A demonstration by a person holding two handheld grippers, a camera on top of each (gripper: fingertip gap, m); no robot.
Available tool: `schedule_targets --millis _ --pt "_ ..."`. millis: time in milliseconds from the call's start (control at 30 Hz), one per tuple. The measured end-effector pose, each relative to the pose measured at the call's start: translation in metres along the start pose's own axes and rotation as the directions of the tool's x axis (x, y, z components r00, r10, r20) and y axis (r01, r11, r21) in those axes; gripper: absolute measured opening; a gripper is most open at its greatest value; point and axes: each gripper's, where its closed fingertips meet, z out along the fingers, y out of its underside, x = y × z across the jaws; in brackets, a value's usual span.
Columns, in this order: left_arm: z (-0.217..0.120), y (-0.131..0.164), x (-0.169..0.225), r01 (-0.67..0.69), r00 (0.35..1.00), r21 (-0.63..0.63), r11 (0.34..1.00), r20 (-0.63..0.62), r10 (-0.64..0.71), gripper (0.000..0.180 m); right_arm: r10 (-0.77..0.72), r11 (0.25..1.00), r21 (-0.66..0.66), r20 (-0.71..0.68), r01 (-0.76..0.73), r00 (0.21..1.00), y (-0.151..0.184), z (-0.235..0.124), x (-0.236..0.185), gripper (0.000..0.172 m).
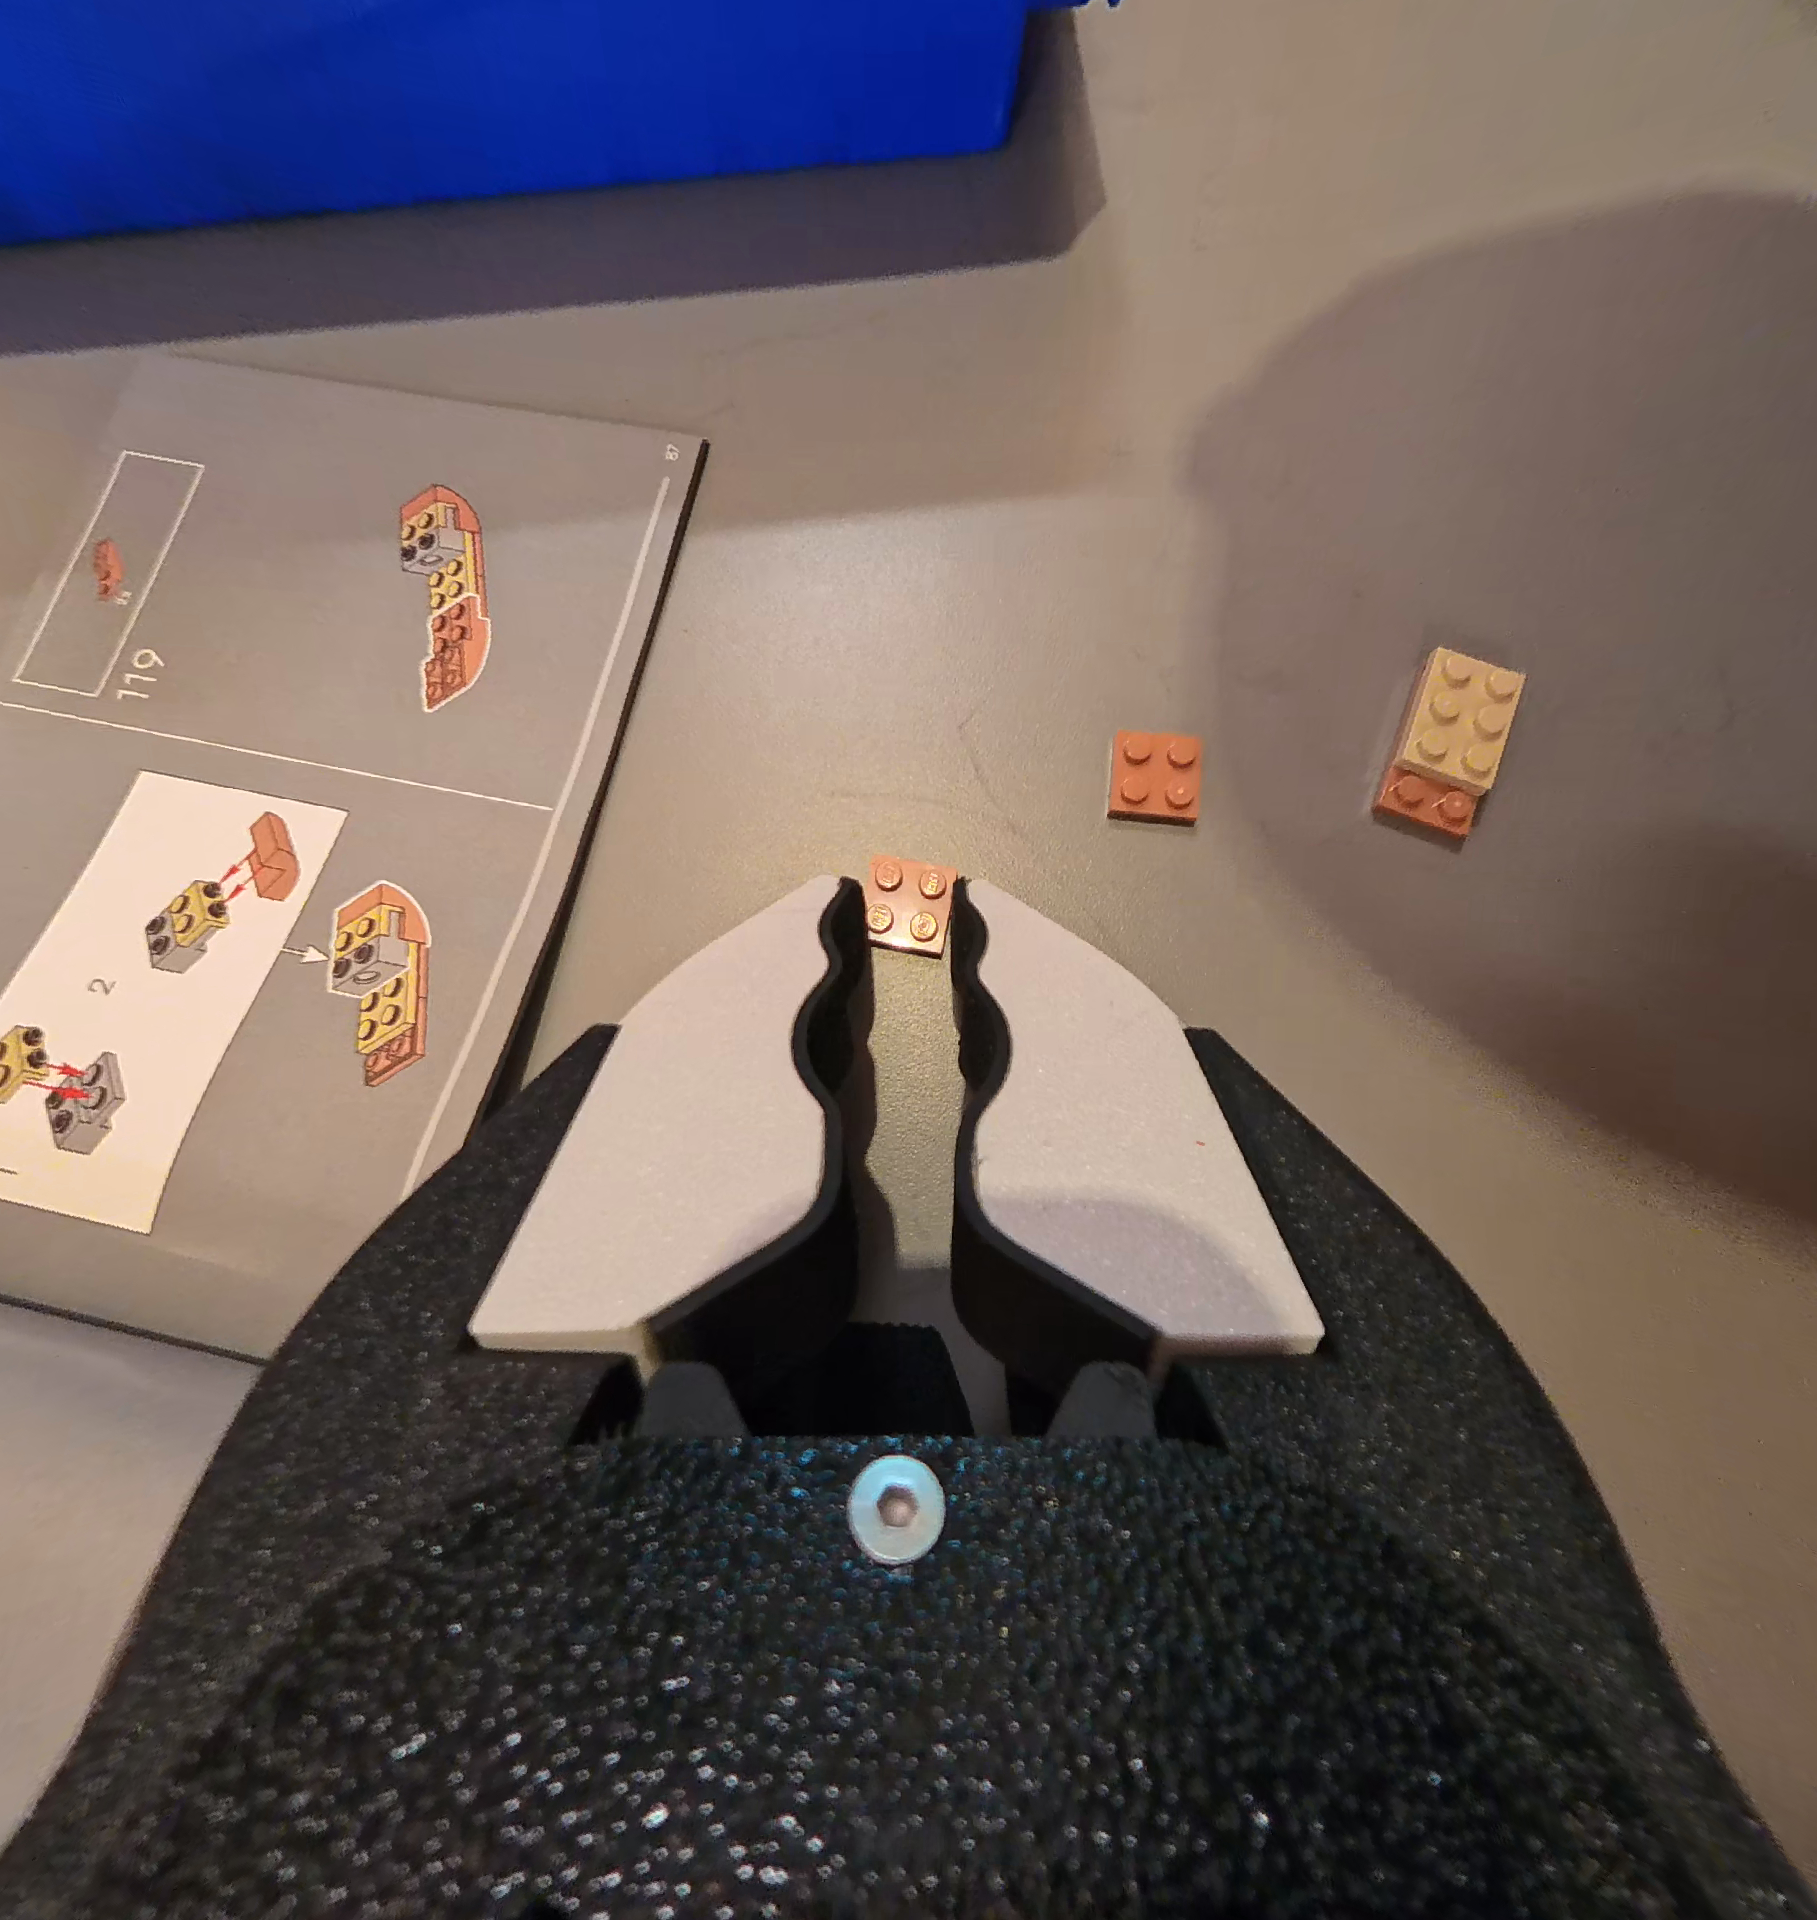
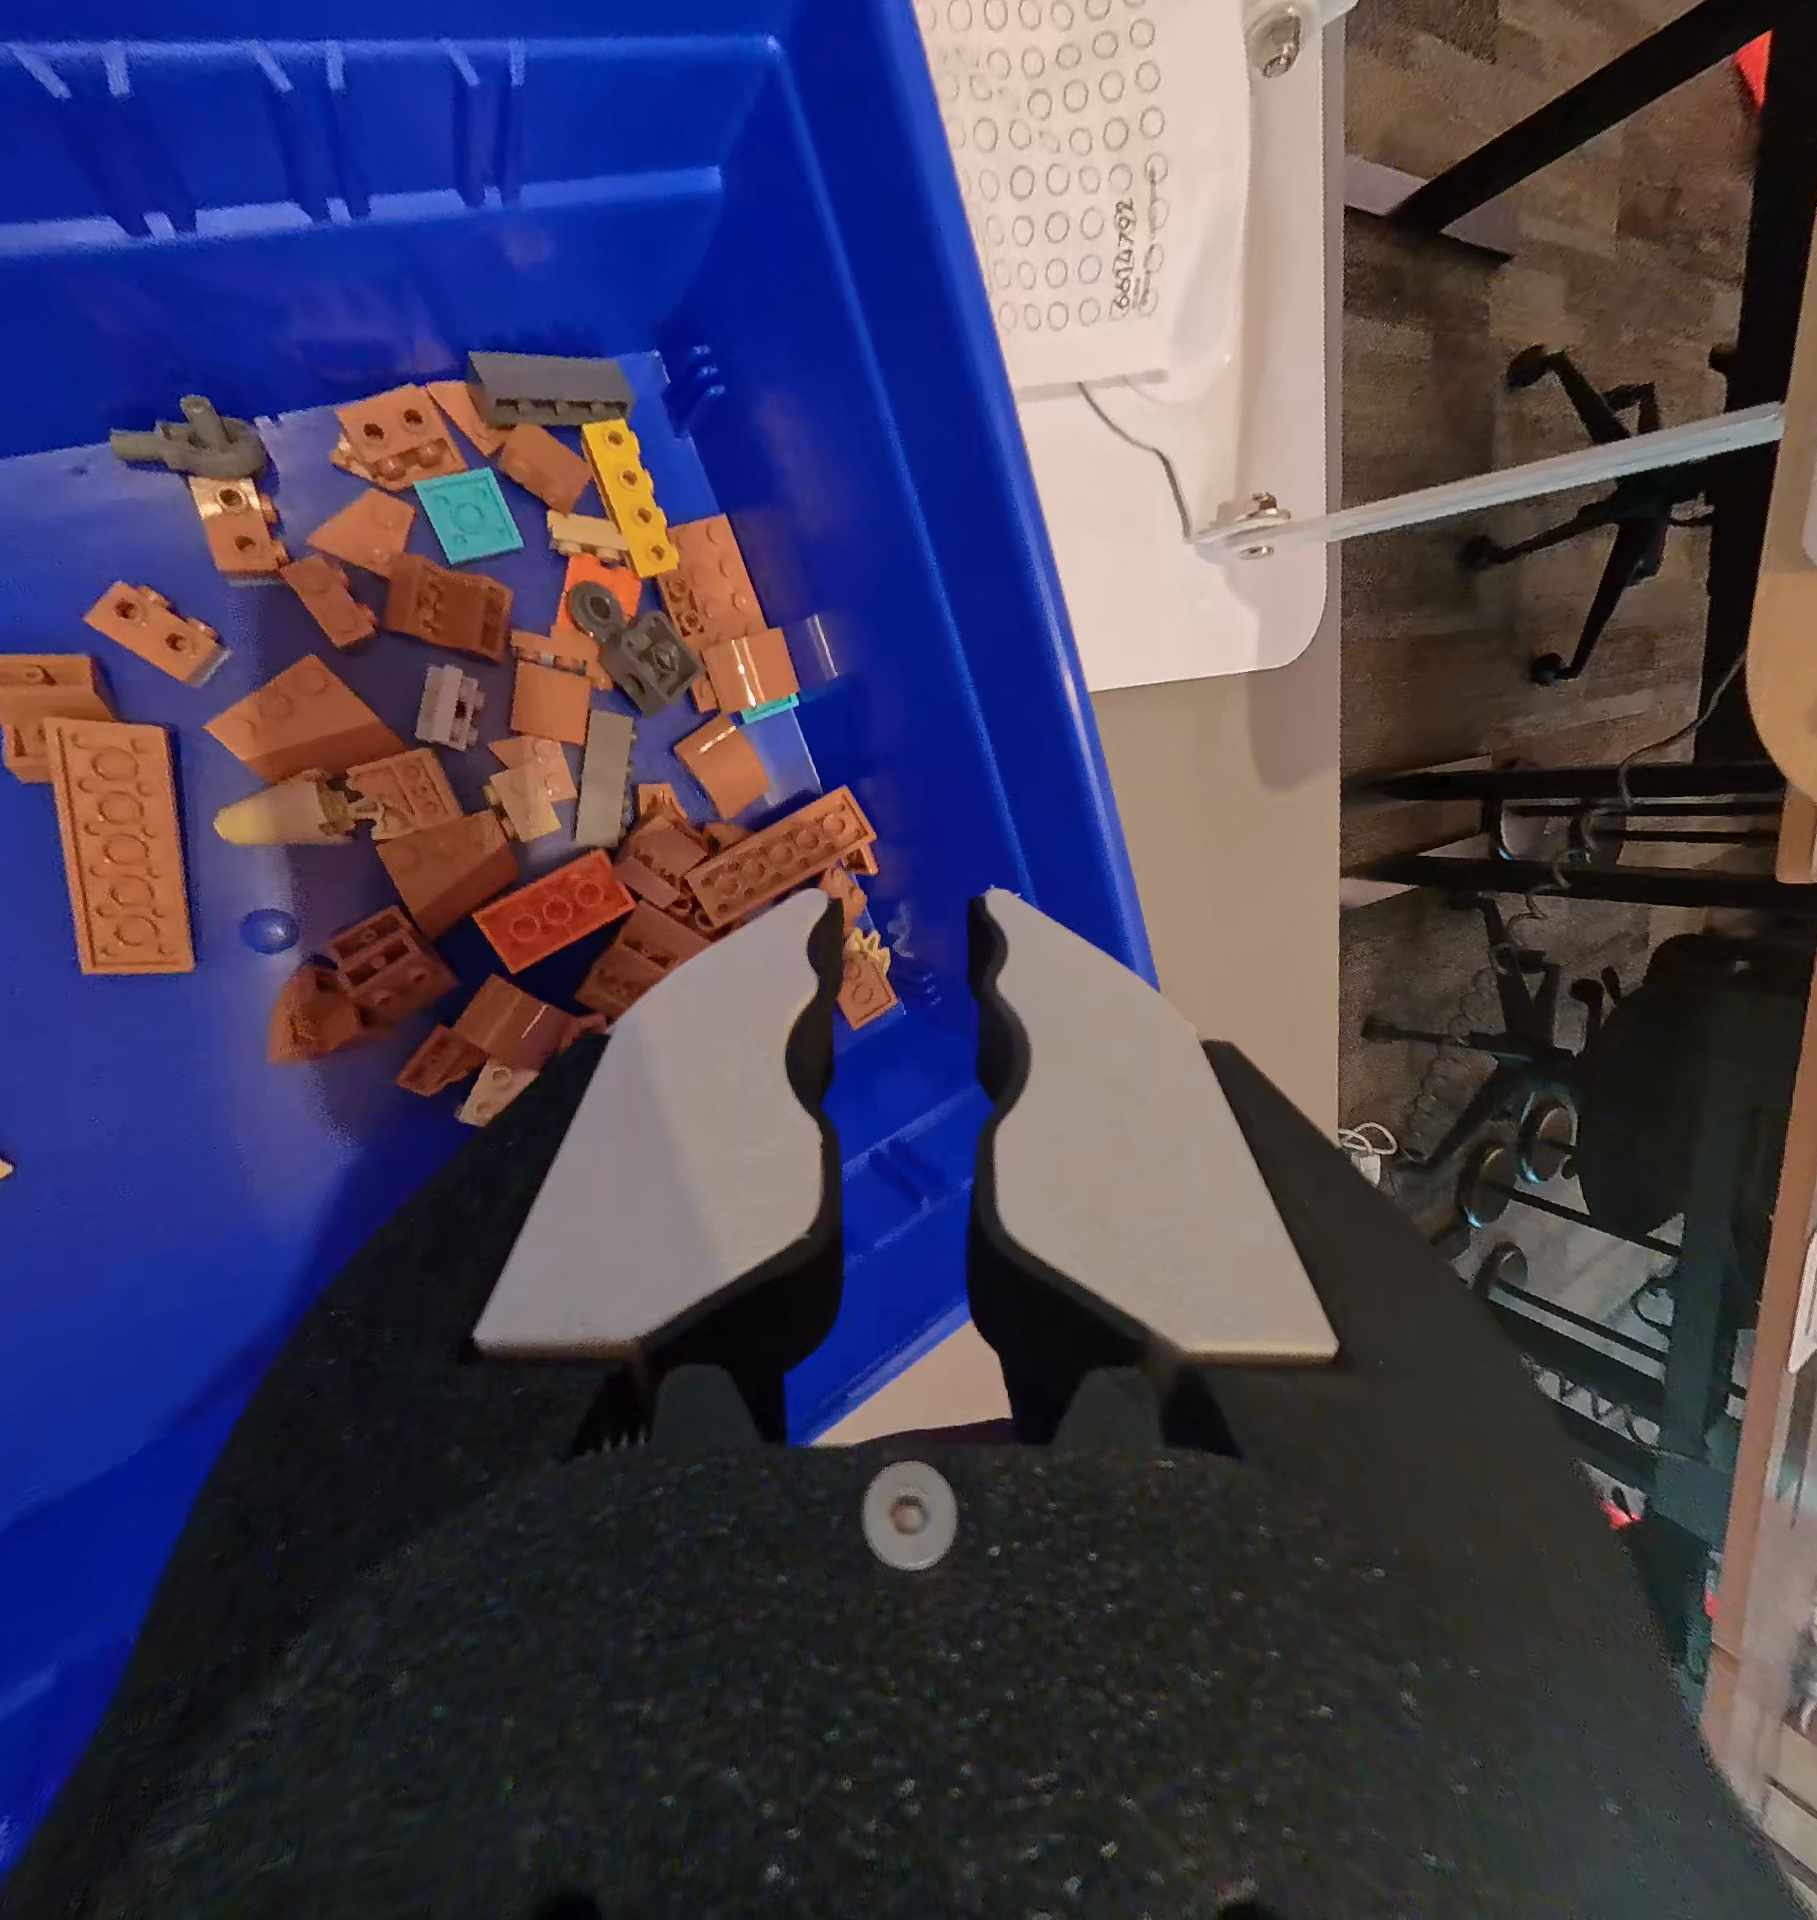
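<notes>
Fingers of our left gripper (image 1: 909, 902) are clamped on two opposite edges of a small brown four-stud plate (image 1: 911, 914), held above the grey surface (image 1: 883, 644) near an instruction booklet (image 1: 291, 790). We judge the plate light, rigid and slick, so its thin side edges are the place to grip. Our right gripper (image 2: 904, 925) hangs with fingers parted and empty over a blue bin (image 2: 883, 436) of loose bricks (image 2: 447, 748).
</notes>
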Motion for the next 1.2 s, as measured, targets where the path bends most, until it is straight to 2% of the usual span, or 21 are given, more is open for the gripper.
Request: schedule_targets --millis 333,567,1200 --pt "0.000 0.000 0.000 -0.002 1.000 0.001 1.000 0.000 0.002 0.015 -0.025 0.998 -0.049 0.023 0.026 0.999 0.020 -0.010 -0.007 0.023" --pt "0.000 0.000 0.000 -0.001 1.000 0.001 1.000 0.001 0.001 0.015 -0.059 0.997 -0.053 0.048 0.061 0.997 0.018 -0.007 -0.014 0.023" --pt "0.000 0.000 0.000 0.004 1.000 0.000 1.000 -0.001 -0.004 0.016 -0.041 0.998 -0.038 0.034 0.042 0.999 0.025 -0.009 -0.004 0.023"
